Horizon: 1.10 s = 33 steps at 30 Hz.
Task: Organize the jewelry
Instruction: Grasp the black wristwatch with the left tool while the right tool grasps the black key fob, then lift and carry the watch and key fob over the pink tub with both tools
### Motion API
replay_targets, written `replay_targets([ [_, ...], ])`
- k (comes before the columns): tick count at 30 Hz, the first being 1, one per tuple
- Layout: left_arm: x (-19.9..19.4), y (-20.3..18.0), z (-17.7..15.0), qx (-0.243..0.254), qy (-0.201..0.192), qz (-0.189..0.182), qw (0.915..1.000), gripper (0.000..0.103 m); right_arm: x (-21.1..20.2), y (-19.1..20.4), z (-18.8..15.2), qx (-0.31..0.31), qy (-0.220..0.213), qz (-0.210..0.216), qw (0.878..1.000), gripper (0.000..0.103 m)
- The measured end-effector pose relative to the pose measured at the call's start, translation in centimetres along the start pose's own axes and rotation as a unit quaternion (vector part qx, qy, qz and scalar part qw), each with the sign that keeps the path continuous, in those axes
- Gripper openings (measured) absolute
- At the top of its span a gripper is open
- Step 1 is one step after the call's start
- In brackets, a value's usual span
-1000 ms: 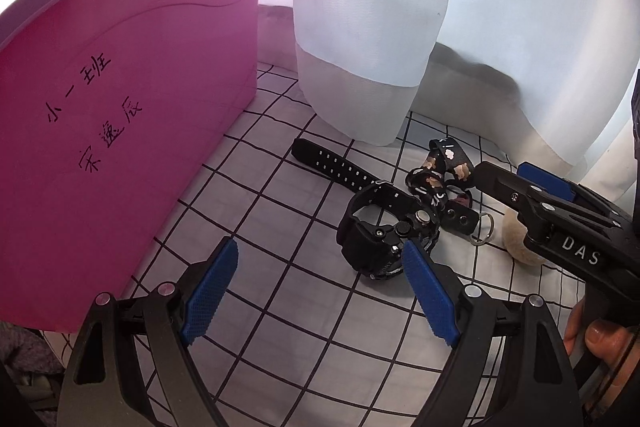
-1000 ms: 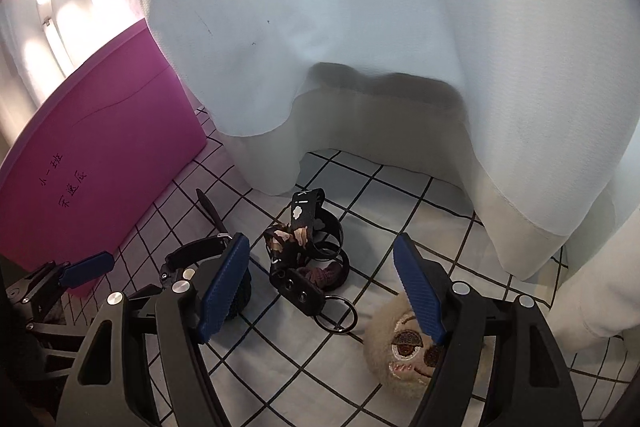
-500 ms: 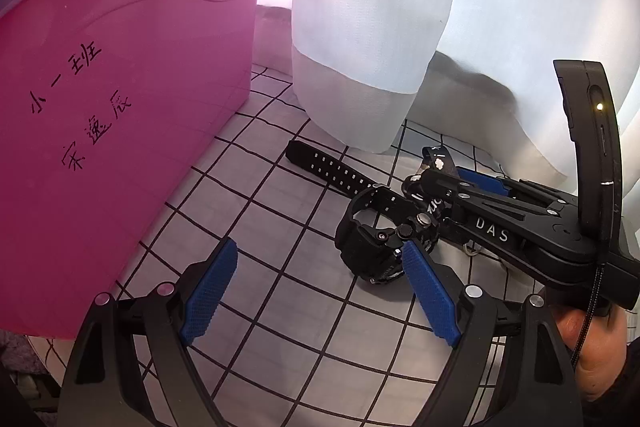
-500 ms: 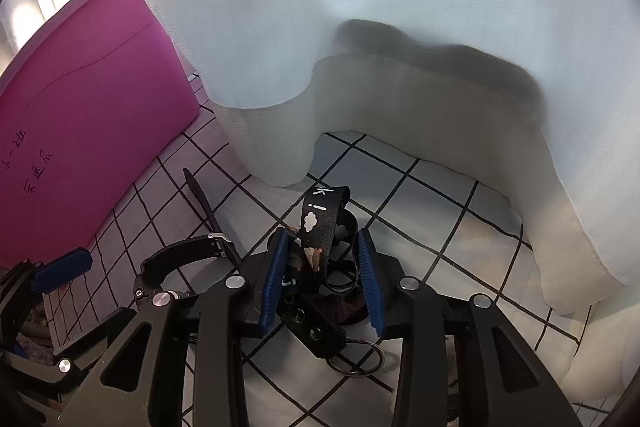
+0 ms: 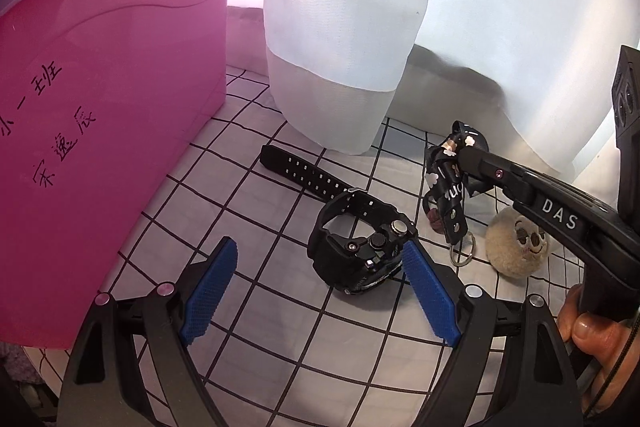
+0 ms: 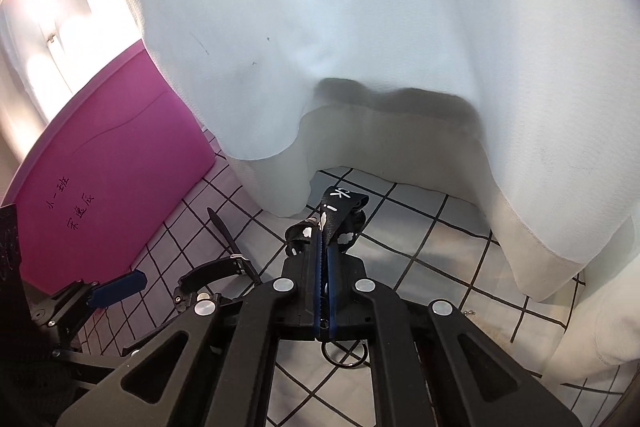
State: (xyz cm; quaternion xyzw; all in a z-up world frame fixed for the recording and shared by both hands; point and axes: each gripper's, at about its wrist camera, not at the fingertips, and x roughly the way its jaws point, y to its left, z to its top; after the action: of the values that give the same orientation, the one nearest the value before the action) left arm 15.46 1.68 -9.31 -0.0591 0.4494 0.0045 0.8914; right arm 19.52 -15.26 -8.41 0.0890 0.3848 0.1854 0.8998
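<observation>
Black plastic grippers with blue pads

The left gripper [image 5: 320, 291] has ribbed blue pads [image 5: 210, 291] and silver screws; the right gripper [image 5: 464, 153] shows white letters "DAS"; bare hand [image 5: 588, 343].

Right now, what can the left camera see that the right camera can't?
Only the left wrist view shows the fluffy toy face and the whole black watch between the open left gripper. Only the right wrist view shows the right gripper pinching the black strap up close. Both show the pink bin, the white curtain and the checked cloth.
</observation>
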Motion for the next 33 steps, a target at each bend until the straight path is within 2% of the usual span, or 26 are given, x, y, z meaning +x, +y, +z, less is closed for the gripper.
replay_targets([
  [7,1.7,-1.8,0.4,0.023,0.002,-0.001,0.9997,0.083,-0.2,-1.1,-0.3,0.014,-0.002,-0.013,1.000,0.002],
  [14,3.7,-2.3,1.1,0.020,0.003,-0.008,0.9998,0.083,-1.3,-2.1,-0.9,0.033,-0.014,-0.011,0.999,0.002],
  [18,5.0,-1.9,1.4,0.012,0.018,-0.015,0.9997,0.072,-1.1,-3.0,-1.3,0.047,-0.014,-0.016,0.999,0.002],
  [21,5.1,-2.0,1.3,0.016,0.011,-0.019,0.9996,0.068,-1.0,-3.3,-1.5,0.050,-0.014,-0.017,0.999,0.002],
  [26,4.8,-2.7,1.0,0.033,-0.007,-0.010,0.9994,0.066,-0.5,-3.4,-1.6,0.055,-0.016,-0.015,0.998,0.002],
  [33,4.2,-2.3,0.7,0.030,-0.002,-0.001,0.9995,0.065,-1.5,-2.9,-1.3,0.046,-0.027,-0.010,0.999,0.002],
])
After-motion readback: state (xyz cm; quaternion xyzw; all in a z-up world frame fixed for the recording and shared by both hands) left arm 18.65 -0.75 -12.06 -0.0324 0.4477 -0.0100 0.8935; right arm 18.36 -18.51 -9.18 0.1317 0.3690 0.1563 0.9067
